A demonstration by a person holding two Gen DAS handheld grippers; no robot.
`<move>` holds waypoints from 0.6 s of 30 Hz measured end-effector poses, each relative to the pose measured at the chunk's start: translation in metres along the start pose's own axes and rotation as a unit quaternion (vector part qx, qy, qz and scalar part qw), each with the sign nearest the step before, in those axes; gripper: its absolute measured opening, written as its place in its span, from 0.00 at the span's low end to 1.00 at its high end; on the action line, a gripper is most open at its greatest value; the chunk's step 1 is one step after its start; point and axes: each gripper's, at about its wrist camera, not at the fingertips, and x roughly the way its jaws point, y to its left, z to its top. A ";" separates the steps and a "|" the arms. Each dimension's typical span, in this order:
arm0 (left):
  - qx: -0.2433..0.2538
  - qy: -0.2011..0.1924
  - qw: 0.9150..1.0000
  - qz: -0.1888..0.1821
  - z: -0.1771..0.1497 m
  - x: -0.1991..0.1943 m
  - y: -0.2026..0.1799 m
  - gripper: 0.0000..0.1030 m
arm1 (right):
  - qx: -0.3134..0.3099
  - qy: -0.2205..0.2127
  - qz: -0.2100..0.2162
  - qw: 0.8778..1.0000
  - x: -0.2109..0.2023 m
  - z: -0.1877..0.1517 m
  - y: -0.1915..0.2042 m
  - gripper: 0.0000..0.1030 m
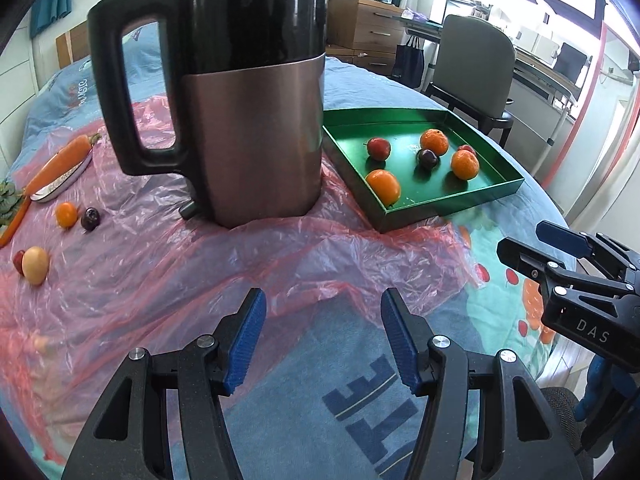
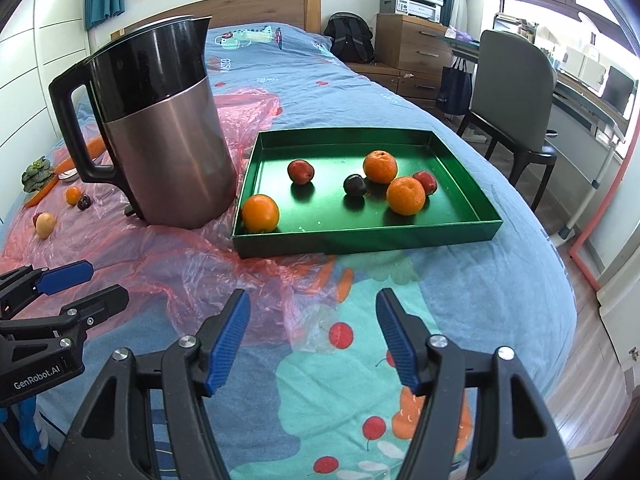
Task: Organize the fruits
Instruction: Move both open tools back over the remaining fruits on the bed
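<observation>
A green tray on the bed holds three oranges, two red plums and a dark plum. Loose on the pink plastic sheet at the left lie an orange, a dark plum, a yellow fruit with a red one behind it. My left gripper is open and empty, low over the bedspread. My right gripper is open and empty, in front of the tray. Each gripper also shows in the other's view: the right gripper and the left gripper.
A tall kettle stands on the pink plastic sheet between the loose fruit and the tray. A carrot lies on a small dish at the far left, with greens beside it. A chair and desk stand right of the bed.
</observation>
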 end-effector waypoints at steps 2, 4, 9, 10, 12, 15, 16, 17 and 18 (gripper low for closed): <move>-0.005 -0.001 1.000 0.002 -0.006 -0.005 0.007 0.52 | -0.003 0.002 0.001 1.000 -0.003 -0.003 0.006 1.00; -0.011 -0.002 1.000 0.004 -0.011 -0.010 0.013 0.52 | -0.005 0.004 0.004 1.000 -0.006 -0.005 0.011 1.00; -0.034 -0.008 0.999 0.009 -0.023 -0.023 0.035 0.52 | -0.009 0.003 0.010 1.000 -0.011 -0.010 0.027 1.00; -0.039 -0.008 0.999 0.010 -0.026 -0.024 0.040 0.52 | -0.007 0.002 0.012 1.000 -0.012 -0.011 0.030 1.00; -0.049 -0.009 0.999 0.014 -0.033 -0.027 0.050 0.52 | -0.005 0.003 0.016 1.000 -0.013 -0.014 0.037 1.00; -0.060 -0.010 0.998 0.020 -0.041 -0.031 0.064 0.52 | -0.009 0.003 0.021 1.000 -0.014 -0.017 0.048 1.00; -0.063 -0.012 0.998 0.024 -0.044 -0.032 0.069 0.52 | -0.009 0.002 0.023 1.000 -0.015 -0.017 0.053 1.00; -0.065 -0.014 0.997 0.028 -0.046 -0.034 0.073 0.52 | -0.010 0.003 0.025 1.000 -0.016 -0.018 0.057 1.00; -0.068 -0.017 0.997 0.032 -0.048 -0.036 0.078 0.52 | -0.012 0.004 0.027 1.000 -0.016 -0.018 0.062 1.00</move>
